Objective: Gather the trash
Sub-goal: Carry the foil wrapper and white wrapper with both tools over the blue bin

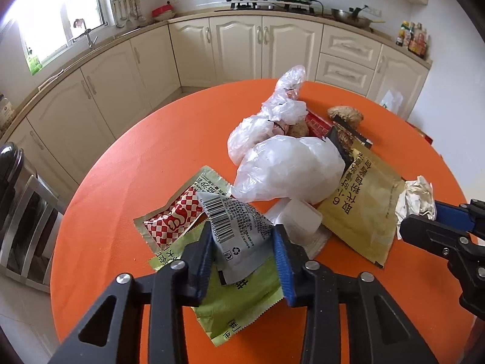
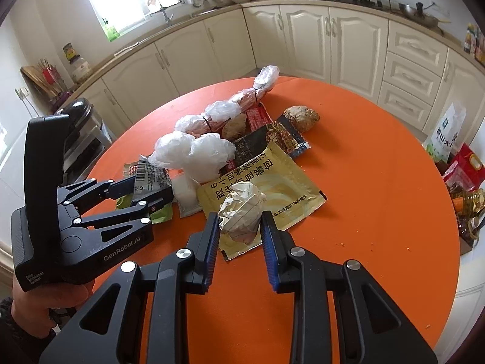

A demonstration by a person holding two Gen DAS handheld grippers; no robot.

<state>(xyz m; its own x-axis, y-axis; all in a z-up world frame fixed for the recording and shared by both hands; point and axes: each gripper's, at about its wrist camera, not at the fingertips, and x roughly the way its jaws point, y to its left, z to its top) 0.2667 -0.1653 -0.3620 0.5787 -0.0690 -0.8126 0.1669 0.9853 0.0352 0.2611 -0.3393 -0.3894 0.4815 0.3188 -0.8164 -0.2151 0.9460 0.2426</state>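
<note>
A pile of trash lies on the round orange table (image 1: 136,157). My left gripper (image 1: 242,242) is shut on a grey barcode wrapper (image 1: 239,227), which is pinched between its blue pads above a green wrapper (image 1: 236,306) and a red-checked sachet (image 1: 172,221). In the right wrist view the left gripper (image 2: 151,189) shows at the left, holding the same grey wrapper (image 2: 148,176). My right gripper (image 2: 241,227) is shut on a crumpled paper ball (image 2: 241,209), just over a gold pouch (image 2: 282,188). The left wrist view shows the right gripper (image 1: 419,220) and the paper ball (image 1: 415,197) at its right edge.
White plastic bags (image 1: 288,170), a small white tub (image 1: 303,218), dark snack wrappers (image 2: 263,139) and a brown lump (image 2: 301,118) fill the table's middle. A steel pedal bin (image 1: 15,188) stands left of the table. Bags and bottles (image 2: 463,176) sit on the floor at the right. Cream cabinets run behind.
</note>
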